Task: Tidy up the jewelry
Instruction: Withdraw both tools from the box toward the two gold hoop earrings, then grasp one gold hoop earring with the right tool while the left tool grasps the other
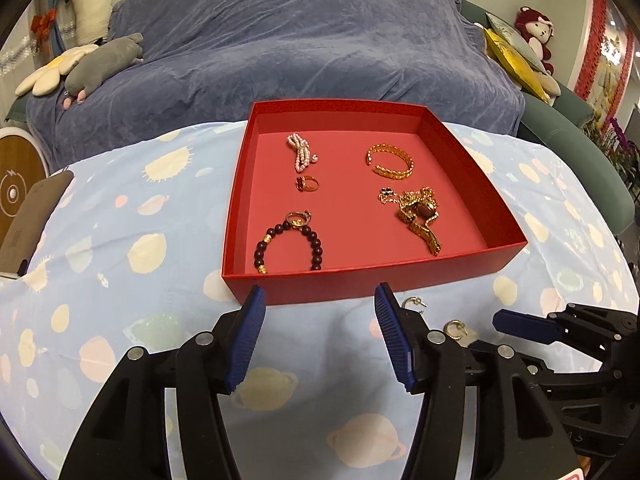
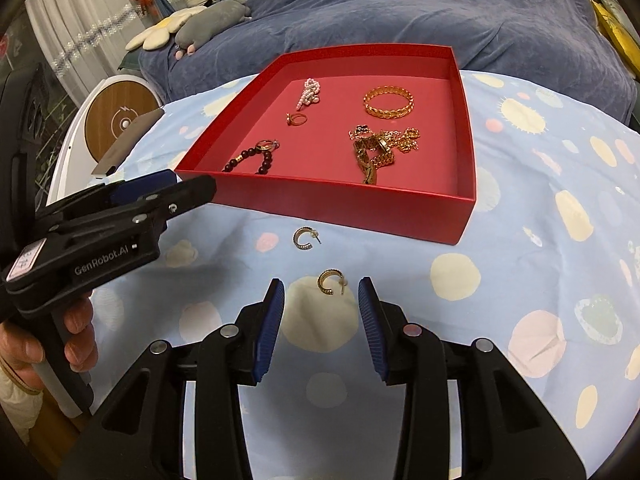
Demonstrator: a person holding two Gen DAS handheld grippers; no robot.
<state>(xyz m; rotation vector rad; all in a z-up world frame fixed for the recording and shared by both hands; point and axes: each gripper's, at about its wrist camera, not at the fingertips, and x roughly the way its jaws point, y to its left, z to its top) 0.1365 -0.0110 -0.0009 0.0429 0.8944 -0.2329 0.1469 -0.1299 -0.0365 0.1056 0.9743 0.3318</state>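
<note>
A red box [image 1: 472, 184] [image 2: 464, 128] on the blue patterned cloth holds a pearl piece [image 1: 300, 150], a gold bangle [image 1: 390, 160] [image 2: 388, 102], a ring [image 1: 307, 184], a dark bead bracelet [image 1: 288, 240] [image 2: 250, 158] and a tangle of gold chains [image 1: 418, 212] [image 2: 376, 148]. Two gold hoop earrings lie on the cloth in front of the box: one [image 2: 330, 281] just ahead of my open, empty right gripper [image 2: 321, 286], the other [image 2: 304, 238] nearer the box. My left gripper [image 1: 320, 296] is open and empty before the box's front wall.
A blue-covered sofa [image 1: 300, 40] with plush toys [image 1: 104, 64] stands behind the table. A round wooden-topped device [image 2: 120, 120] and a flat brown object [image 1: 32, 216] sit at the left. The left gripper [image 2: 120, 208] shows at the right wrist view's left.
</note>
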